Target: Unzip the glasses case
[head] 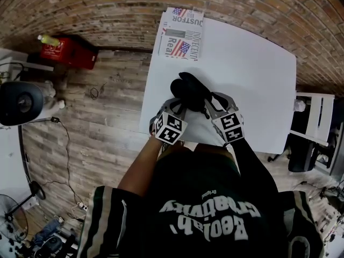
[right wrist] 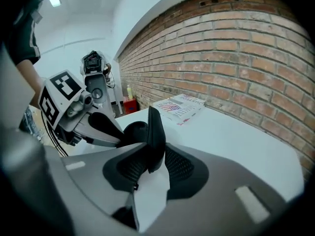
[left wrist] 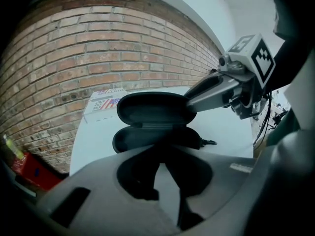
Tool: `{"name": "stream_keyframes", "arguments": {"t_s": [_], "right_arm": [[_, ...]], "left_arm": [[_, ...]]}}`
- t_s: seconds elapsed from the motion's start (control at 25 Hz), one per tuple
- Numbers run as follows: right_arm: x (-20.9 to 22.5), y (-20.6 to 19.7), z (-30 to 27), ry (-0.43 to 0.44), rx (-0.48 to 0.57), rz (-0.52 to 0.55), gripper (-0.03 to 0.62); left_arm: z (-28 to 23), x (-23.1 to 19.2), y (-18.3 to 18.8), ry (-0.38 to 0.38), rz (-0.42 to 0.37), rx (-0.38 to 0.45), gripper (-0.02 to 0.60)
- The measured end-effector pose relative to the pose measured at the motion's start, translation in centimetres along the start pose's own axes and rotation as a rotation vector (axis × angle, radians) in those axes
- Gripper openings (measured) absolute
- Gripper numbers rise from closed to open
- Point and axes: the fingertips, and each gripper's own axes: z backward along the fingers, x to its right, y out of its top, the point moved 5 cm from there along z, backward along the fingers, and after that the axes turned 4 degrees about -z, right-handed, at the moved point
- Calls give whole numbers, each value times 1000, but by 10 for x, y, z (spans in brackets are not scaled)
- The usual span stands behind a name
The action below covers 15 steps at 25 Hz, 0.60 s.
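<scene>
The black glasses case (head: 189, 90) lies unzipped and open on the white table (head: 252, 79), near the front edge. In the left gripper view its lid (left wrist: 155, 109) stands up over the lower shell (left wrist: 157, 137), and the zip pull (left wrist: 209, 142) hangs at the right. My left gripper (left wrist: 161, 154) is shut on the near rim of the lower shell. My right gripper (right wrist: 156, 161) is closed on the edge of the raised lid (right wrist: 156, 132), which stands between its pads. Both grippers meet at the case, left (head: 174, 107) and right (head: 212, 102).
A folded newspaper (head: 181, 32) with a flag print lies at the table's far left corner, by the brick wall. A red box (head: 67, 51) sits on the wooden floor to the left. A white rack (head: 317, 112) stands to the table's right.
</scene>
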Motion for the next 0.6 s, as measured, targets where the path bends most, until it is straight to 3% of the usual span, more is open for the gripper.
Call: {"name": "stream_keyframes", "arguments": {"t_s": [0.2, 0.6], "right_arm": [[24, -10, -8, -61, -38, -110, 87], [40, -34, -36, -158, -218, -171, 58]], "left_arm": [[0, 0, -1, -2, 5, -4, 41], [1, -5, -5, 9, 47, -5, 22]]}}
